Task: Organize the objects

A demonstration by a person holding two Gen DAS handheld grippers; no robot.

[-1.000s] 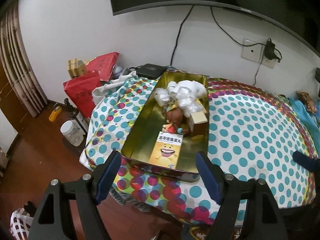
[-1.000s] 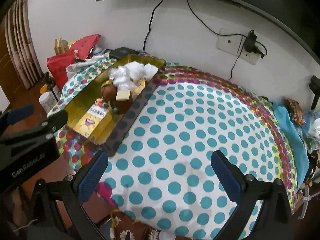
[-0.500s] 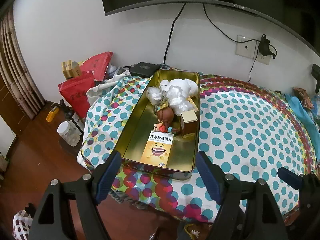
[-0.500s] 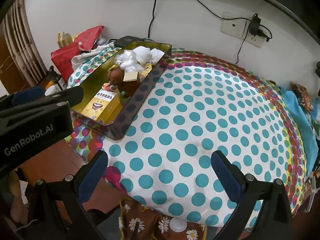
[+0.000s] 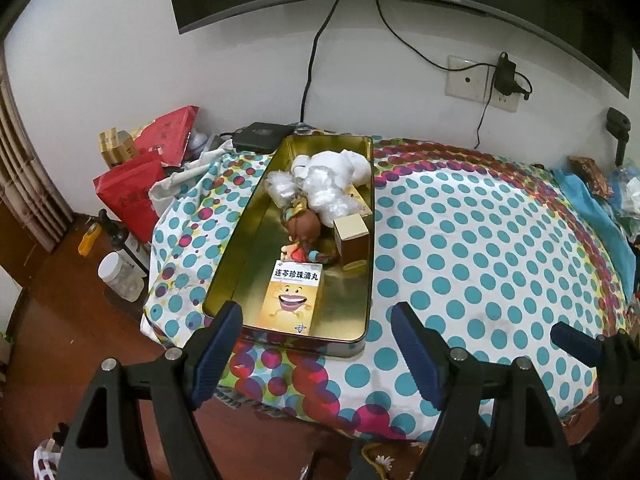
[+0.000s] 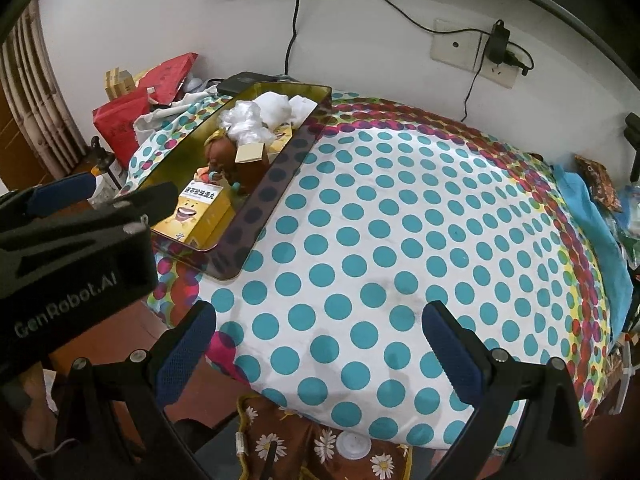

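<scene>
1. Left tool: fingers spread wide, holding nothing, poised above the near edge of the worktop, which is draped in a dotted cloth.
2. Tin: a long gold tray lying on the cloth directly ahead of the left tool, its near short wall just beyond the fingertips and roughly between them.
3. Box: a yellow carton with a smiling face, lying flat in the tin's near end, closest of the contents to the left tool.
4. Doll: lies beyond the box, mid-tin; a small brown carton stands upright just beside it against the tin's right wall.
5. Wrapping: crumpled white plastic heaped at the tin's far end.
6. Right tool: fingers likewise spread and unloaded, over bare cloth; the tin lies ahead and to its left, well apart.
7. The left tool's black body fills the left margin of the right wrist view, partly hiding the tin's near corner.
8. Surroundings: red bags and bottles on the floor left of the worktop; wall socket and cables beyond it.
</scene>
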